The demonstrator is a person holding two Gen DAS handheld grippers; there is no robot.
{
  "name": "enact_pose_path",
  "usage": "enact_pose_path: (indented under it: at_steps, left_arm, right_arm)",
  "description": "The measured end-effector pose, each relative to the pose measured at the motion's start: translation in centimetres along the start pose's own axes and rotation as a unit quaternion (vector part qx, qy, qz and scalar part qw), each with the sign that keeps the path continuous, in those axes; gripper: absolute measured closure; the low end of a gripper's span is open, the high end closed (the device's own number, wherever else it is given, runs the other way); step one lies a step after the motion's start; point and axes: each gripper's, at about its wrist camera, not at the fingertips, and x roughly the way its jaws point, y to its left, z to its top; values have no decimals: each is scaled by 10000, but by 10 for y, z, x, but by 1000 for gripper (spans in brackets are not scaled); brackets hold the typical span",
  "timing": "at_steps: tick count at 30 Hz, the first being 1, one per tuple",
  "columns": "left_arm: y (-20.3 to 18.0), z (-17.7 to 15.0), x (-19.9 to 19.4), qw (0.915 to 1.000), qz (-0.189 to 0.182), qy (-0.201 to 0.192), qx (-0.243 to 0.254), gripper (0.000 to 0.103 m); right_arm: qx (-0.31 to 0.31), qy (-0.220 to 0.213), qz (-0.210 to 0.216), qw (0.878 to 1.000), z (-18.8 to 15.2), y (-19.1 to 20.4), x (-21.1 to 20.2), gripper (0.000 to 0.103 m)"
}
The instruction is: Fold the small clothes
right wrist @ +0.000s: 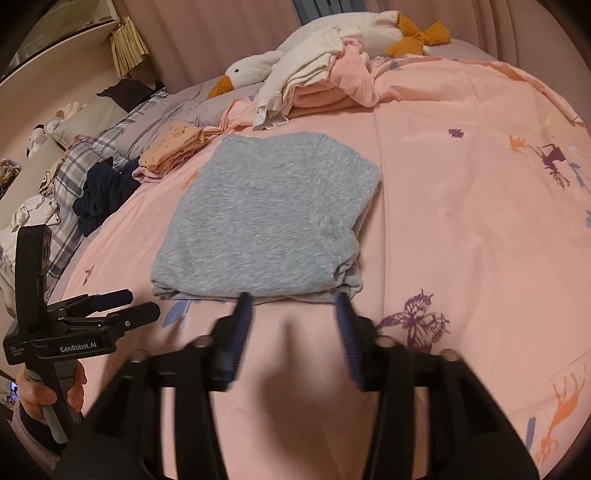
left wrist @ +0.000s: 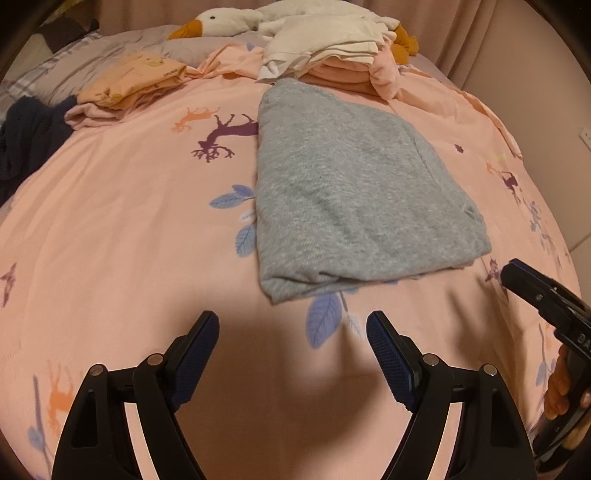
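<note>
Nearest to me, my left claw (left wrist: 291, 325) stands wide open over bare pink bedding, with nothing between its fingers. My right claw (right wrist: 293, 306) is parted about halfway and also empty; its blue pads are blurred, and its tips sit just at the near hem of the grey garment (right wrist: 266, 218). I cannot tell whether they still brush the cloth or have cleared it.

That grey garment lies just beyond both claws on the pink bedspread (left wrist: 110, 221). It is folded into a compact, roughly rectangular bundle, lying flat, with layered edges showing along the near side and a slightly loose corner on the right. I judge this piece done, or needing only a small tidy at that corner.

From the left camera, the garment sits ahead and to the right of the open claw, apart from it.

Farther back, a folded peach garment (left wrist: 136, 79) rests on the left, with a crumpled dark garment (left wrist: 26, 144) beside it, which looks unfolded. Toward the far middle, a stack of white and pink clothes (left wrist: 332, 55) sits, its upper layers loose. Behind everything lies a plush goose (left wrist: 221, 20).

My judgement: one item freshly folded, some already folded, and at least the dark piece left to do.
</note>
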Motion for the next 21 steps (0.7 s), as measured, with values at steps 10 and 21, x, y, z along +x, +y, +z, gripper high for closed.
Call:
enact_pose_path:
  at_steps: [10,21]
  left_arm:
    - [-6,-18,-44,9991,360,-194,-109,19]
    - [-13,-25,-103,9950,619,-780,-65,6]
  right_arm:
    - [-77,-416,-246,9988,-6,24,-48,0]
    - [-338,-927,-445,9941,-9,60,-101,0]
